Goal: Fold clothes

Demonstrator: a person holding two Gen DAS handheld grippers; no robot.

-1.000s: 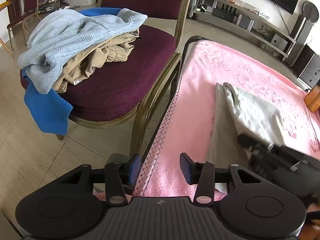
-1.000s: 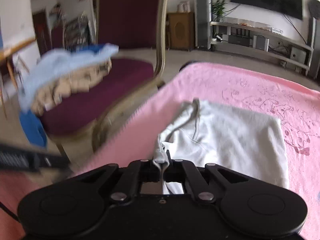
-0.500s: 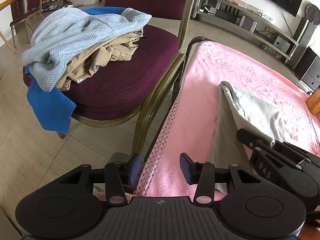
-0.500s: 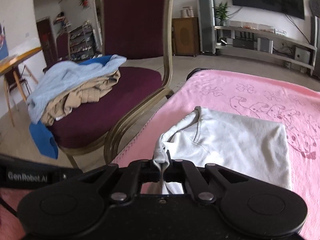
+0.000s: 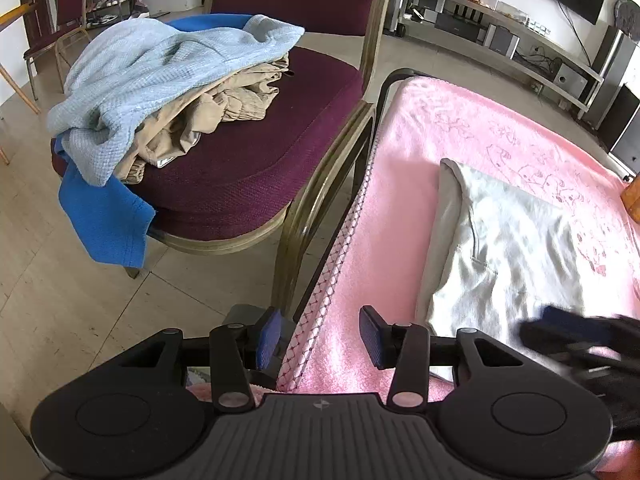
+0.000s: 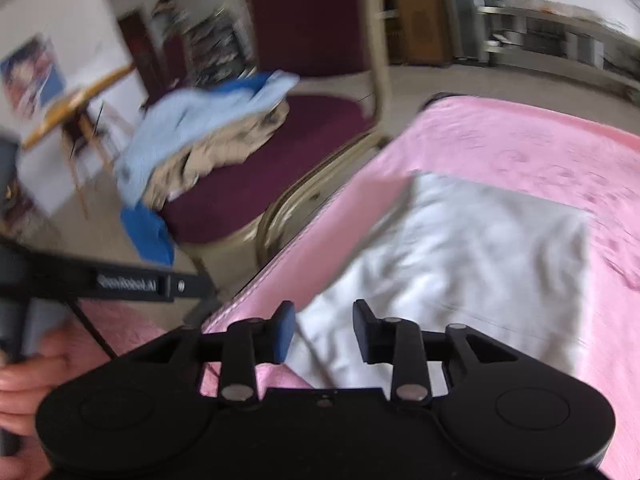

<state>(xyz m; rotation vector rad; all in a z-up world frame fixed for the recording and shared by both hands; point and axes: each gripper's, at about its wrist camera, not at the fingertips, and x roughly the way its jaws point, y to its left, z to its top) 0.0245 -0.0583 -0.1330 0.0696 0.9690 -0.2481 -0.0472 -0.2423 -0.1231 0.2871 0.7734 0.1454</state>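
Presently, a folded white garment [image 5: 508, 248] is seen flat on the pink tabletop [image 5: 400, 184]. Left claw [image 5: 318, 338] and right claw [image 6: 323, 330] are spread, empty. Unfolded clothes [image 5: 160, 80] are piled at ten o'clock; either stage fits.

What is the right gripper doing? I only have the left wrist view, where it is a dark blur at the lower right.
Observer: The right gripper is open, with nothing between its fingers, above the near edge of the white garment.
Operator: What does that blur hide of the garment?
Observer: Its near right part, which lies wrinkled on the pink blanket.
Operator: Is anyone visible?
Observer: A hand at the left edge grips the handle of the left gripper.
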